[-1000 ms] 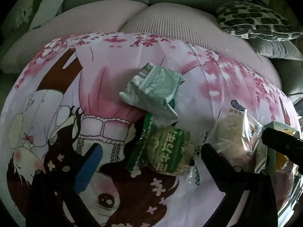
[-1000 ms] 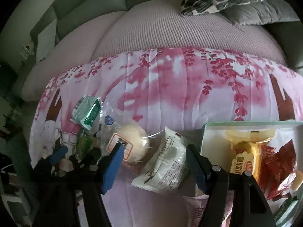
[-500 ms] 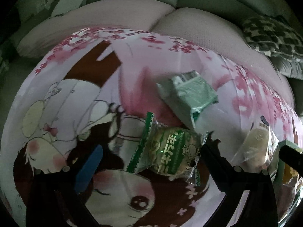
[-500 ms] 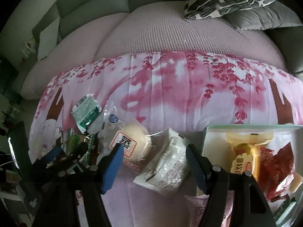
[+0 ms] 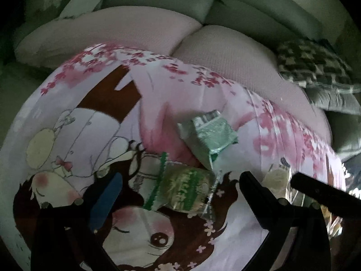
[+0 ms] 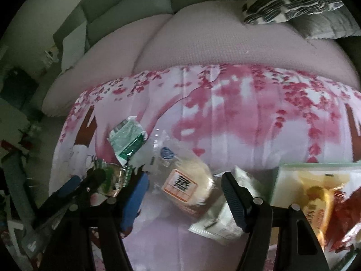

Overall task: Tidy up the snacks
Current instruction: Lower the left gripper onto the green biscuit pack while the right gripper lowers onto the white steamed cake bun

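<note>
Task part done: box (image 6: 279,180) at right already loaded with yellow and red packets. Four snacks left loose on printed quilt (image 6: 225,124): green cracker pack (image 5: 187,189), mint foil pouch (image 5: 207,133), clear-wrapped round bun (image 6: 187,185), white pillow pack (image 6: 218,221).

Left gripper (image 5: 178,194) jaws wide, cracker pack framed between, unpinched. Right gripper (image 6: 182,194) jaws half spread around bun, no contact seen.

Wrappers crinkly, glossy; quilt soft, creased.

Green-printed round snack pack (image 5: 185,186) flat on pink cloth; crumpled pale-green packet (image 5: 208,133) just beyond; clear-wrapped bun (image 6: 188,184) (orange label up) beside white pouch (image 6: 222,221); box (image 6: 279,180) at right holding yellow, red packs
</note>
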`<state>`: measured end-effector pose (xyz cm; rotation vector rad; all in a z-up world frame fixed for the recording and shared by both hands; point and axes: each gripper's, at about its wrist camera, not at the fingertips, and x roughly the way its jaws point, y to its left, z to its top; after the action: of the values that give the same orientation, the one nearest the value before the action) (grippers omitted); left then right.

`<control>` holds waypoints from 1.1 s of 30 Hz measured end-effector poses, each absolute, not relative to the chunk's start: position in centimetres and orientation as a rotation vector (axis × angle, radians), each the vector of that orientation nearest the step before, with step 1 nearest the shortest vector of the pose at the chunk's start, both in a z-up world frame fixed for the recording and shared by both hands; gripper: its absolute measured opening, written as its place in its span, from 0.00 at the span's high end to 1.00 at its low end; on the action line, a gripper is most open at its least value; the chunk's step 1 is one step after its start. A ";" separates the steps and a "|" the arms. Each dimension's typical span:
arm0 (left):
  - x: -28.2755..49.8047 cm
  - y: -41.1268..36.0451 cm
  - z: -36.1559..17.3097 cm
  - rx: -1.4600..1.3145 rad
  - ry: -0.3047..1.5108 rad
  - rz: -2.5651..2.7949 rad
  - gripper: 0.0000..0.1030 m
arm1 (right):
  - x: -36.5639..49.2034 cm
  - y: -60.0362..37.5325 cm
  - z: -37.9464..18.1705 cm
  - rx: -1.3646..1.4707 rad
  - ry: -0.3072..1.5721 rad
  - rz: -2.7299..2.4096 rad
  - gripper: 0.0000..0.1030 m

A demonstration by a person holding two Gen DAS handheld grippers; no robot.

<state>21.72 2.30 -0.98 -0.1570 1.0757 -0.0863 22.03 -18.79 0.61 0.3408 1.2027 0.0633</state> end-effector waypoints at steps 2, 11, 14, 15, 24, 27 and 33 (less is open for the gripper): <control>21.9 1.4 -1.4 -0.126 1.089 -0.100 0.00 | 22.4 -18.6 0.1 0.337 1.220 0.058 0.31; 22.3 1.3 -3.4 -0.118 1.134 -0.085 0.00 | 23.3 -18.6 -2.6 0.386 1.292 0.052 0.30; 22.4 1.3 -3.8 -0.131 1.141 -0.087 0.00 | 23.5 -18.1 -2.7 0.375 1.294 0.047 0.30; 22.4 1.3 -3.9 -0.135 1.144 -0.089 0.00 | 23.6 -17.9 -2.7 0.367 1.294 0.046 0.30; 22.5 1.4 -4.2 -0.115 1.158 -0.069 0.18 | 23.8 -16.8 -2.8 0.298 1.290 0.021 0.27; 22.5 1.6 -3.9 -0.123 1.157 -0.069 0.25 | 23.6 -16.9 -2.8 0.295 1.282 0.017 0.29; 22.3 1.1 -3.8 -0.090 1.163 -0.080 0.32 | 23.4 -16.5 -2.4 0.262 1.266 0.013 0.32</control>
<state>22.30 1.08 -3.79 -0.0897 1.1629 -0.0800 23.37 -16.53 -2.42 0.2616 1.2655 0.0134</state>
